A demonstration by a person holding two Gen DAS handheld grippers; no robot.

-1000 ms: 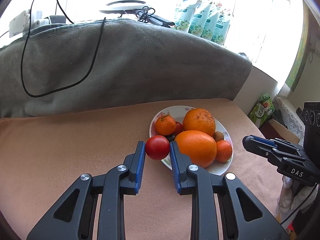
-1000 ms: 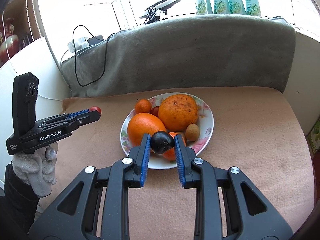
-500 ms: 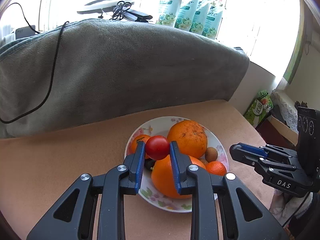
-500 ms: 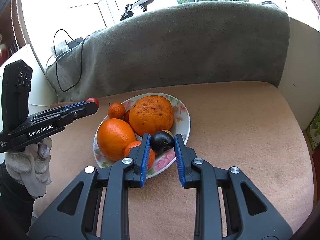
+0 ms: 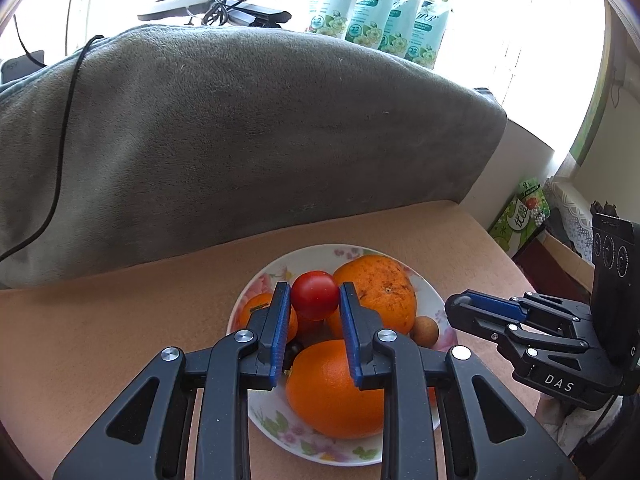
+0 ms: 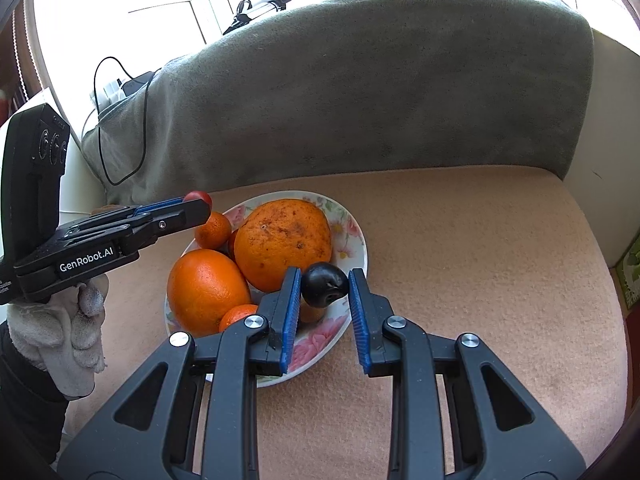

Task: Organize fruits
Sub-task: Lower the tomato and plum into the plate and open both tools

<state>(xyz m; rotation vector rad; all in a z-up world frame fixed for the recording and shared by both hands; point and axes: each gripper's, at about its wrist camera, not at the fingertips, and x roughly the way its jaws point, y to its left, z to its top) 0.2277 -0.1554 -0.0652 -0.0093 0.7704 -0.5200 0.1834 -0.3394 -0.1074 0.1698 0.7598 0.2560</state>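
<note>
A flowered plate (image 5: 267,280) (image 6: 352,232) on the tan cushion holds two big oranges (image 5: 376,292) (image 6: 204,288), small tangerines (image 6: 212,230) and a little brown fruit (image 5: 426,330). My left gripper (image 5: 315,296) is shut on a red tomato (image 5: 315,294) and hangs over the plate's left part. My right gripper (image 6: 324,284) is shut on a dark plum (image 6: 324,285) above the plate's near right rim. Each gripper shows in the other's view: the right gripper (image 5: 460,308) at right, the left gripper (image 6: 198,204) at left with the tomato (image 6: 200,196) at its tip.
A grey blanket (image 5: 240,140) covers the backrest behind the cushion, with a black cable (image 5: 64,128) running over it. Green pouches (image 5: 380,12) stand on the sill. A gloved hand (image 6: 60,328) holds the left gripper. Bare cushion (image 6: 480,260) lies right of the plate.
Both grippers have moved in over the plate with their fruit still gripped: the tomato went from the plate's left rim to above it, and the plum shifted toward the right rim.
</note>
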